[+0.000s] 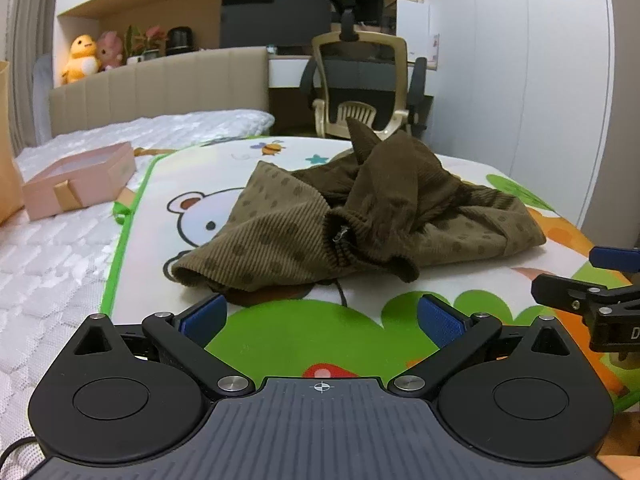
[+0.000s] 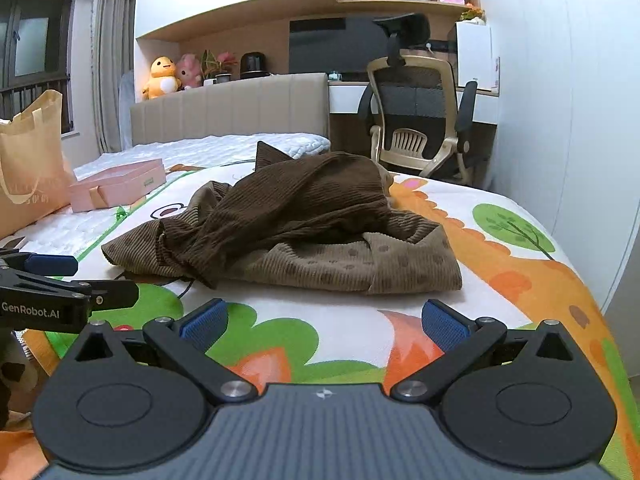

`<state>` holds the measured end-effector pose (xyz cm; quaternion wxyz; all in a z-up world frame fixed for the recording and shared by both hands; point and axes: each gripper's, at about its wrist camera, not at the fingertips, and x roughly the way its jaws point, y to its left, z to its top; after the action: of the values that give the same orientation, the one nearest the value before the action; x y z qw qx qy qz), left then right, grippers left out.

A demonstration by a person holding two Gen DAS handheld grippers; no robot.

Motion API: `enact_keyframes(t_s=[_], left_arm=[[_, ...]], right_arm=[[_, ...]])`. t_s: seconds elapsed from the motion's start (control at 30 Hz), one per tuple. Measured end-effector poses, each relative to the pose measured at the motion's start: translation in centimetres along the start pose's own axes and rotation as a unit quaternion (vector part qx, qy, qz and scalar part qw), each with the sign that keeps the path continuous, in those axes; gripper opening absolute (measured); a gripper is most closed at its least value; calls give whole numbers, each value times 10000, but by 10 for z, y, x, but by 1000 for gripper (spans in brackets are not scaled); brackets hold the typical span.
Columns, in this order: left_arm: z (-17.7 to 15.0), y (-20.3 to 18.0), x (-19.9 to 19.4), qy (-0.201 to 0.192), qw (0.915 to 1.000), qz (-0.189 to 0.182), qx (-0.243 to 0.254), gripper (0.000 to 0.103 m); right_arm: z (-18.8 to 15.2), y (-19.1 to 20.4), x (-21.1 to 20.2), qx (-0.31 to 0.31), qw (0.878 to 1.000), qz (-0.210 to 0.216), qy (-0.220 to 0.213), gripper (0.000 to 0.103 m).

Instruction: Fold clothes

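Your left gripper stands spread wide with nothing between its blue pads, and your right gripper is the same: wide and empty. The crumpled brown corduroy garment with darker dots sits in a heap on the cartoon-printed play mat that covers the bed, in the middle of both views, straight ahead of and a little above each pair of fingers. Neither gripper touches it. Its long axis runs left to right across the frame, so you face its near edge. In the left wrist view the cloth's near corner at lower left lies just beyond the left pad; in the right wrist view a clear strip of mat separates the hem from the fingers. The left gripper looks nearer, so it would likely reach the cloth first.
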<state>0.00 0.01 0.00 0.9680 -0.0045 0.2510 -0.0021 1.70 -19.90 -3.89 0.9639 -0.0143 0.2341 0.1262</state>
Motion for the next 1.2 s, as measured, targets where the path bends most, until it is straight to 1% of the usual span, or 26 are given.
enact_keyframes(t_s=[0.33,0.5,0.77,1.2], left_arm=[[0,1,-1,31,9999,-41,-104,103],[1,2,1,111,9999,-43,-67,103],[0,4,3,218,9996,-73,-145,103],[0,5,7,292,9994,-120,-161,103]], right_arm=[[-1,1,1,21,9998,-57,-180,103],[0,0,4,36,9999,-60,-106,103],[0,2,7,-4,10000,-89,-21,103],[-1,2,9,7,9999,-97,65,103]])
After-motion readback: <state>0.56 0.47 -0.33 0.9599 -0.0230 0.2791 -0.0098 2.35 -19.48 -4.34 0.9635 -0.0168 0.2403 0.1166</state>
